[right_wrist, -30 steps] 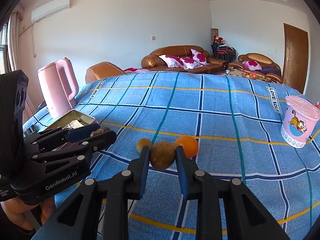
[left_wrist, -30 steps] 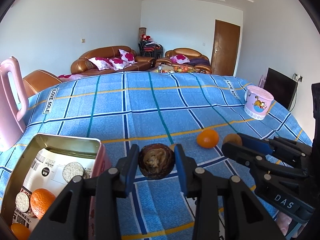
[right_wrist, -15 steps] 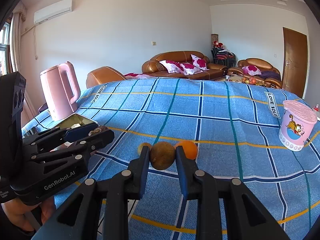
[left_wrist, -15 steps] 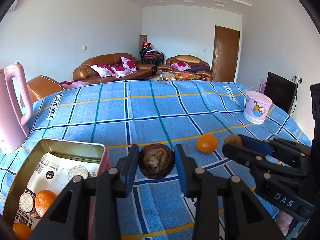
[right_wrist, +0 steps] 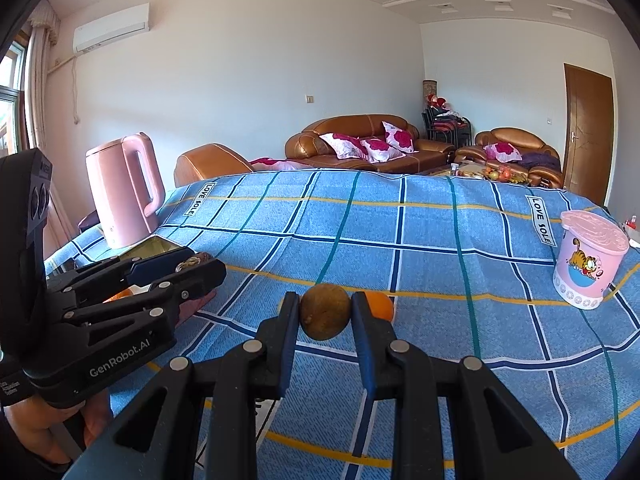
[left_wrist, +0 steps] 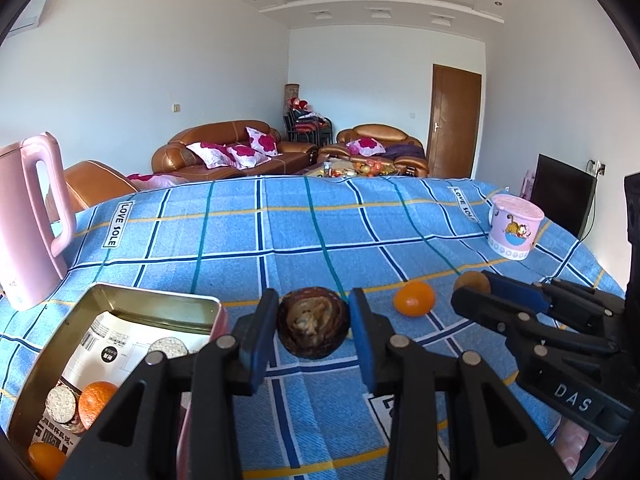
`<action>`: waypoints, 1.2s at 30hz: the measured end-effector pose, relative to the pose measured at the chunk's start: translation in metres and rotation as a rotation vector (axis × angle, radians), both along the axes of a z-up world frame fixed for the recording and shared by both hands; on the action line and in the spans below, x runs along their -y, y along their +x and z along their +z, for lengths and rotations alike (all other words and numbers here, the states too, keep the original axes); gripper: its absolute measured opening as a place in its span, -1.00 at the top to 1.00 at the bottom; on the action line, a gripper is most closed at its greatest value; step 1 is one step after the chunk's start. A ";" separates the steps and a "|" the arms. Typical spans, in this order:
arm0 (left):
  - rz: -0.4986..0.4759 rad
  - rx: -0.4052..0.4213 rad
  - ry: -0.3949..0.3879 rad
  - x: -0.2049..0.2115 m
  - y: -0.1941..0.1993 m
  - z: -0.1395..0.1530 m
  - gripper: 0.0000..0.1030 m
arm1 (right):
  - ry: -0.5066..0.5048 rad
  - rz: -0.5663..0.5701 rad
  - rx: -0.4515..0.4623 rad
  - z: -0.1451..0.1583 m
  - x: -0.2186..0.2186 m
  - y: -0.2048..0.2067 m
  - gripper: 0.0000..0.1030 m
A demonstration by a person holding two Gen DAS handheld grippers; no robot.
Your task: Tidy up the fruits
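My left gripper [left_wrist: 313, 322] is shut on a dark brown fruit with a pale cut face [left_wrist: 312, 327], held above the blue checked cloth. An open metal tin [left_wrist: 152, 308] at lower left holds two oranges [left_wrist: 96, 402] and round rice cakes. My right gripper [right_wrist: 325, 316] is shut on a brown kiwi-like fruit [right_wrist: 325, 317]; it also shows in the left wrist view [left_wrist: 472, 282]. A loose orange [left_wrist: 414, 299] lies on the cloth between the grippers, partly hidden behind my right finger in the right wrist view [right_wrist: 382, 306].
A pink kettle [right_wrist: 124, 190] stands at the table's left edge behind the tin. A pink cartoon tub [right_wrist: 588, 260] stands at the far right. The blue checked cloth [right_wrist: 400, 220] covers the table; sofas lie beyond it.
Both grippers have lifted a little with their fruits, so more of the room shows. The tin and loose orange have not moved.
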State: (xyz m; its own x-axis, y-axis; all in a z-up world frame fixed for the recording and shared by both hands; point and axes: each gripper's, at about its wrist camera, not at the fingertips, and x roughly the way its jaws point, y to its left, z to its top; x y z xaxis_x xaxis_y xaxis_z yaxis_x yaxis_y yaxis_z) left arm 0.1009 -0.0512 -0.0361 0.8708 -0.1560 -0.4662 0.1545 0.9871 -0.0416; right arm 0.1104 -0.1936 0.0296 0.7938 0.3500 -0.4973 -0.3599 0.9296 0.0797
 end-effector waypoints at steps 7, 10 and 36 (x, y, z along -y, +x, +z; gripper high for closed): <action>0.007 0.021 -0.003 -0.001 -0.003 0.002 0.27 | 0.003 0.001 0.020 0.002 0.000 -0.003 0.45; 0.010 0.030 -0.006 -0.002 -0.005 0.003 0.27 | 0.003 0.001 0.028 0.004 0.000 -0.004 0.45; 0.035 0.122 0.014 0.000 -0.022 0.008 0.27 | 0.015 -0.003 0.102 0.009 0.002 -0.019 0.45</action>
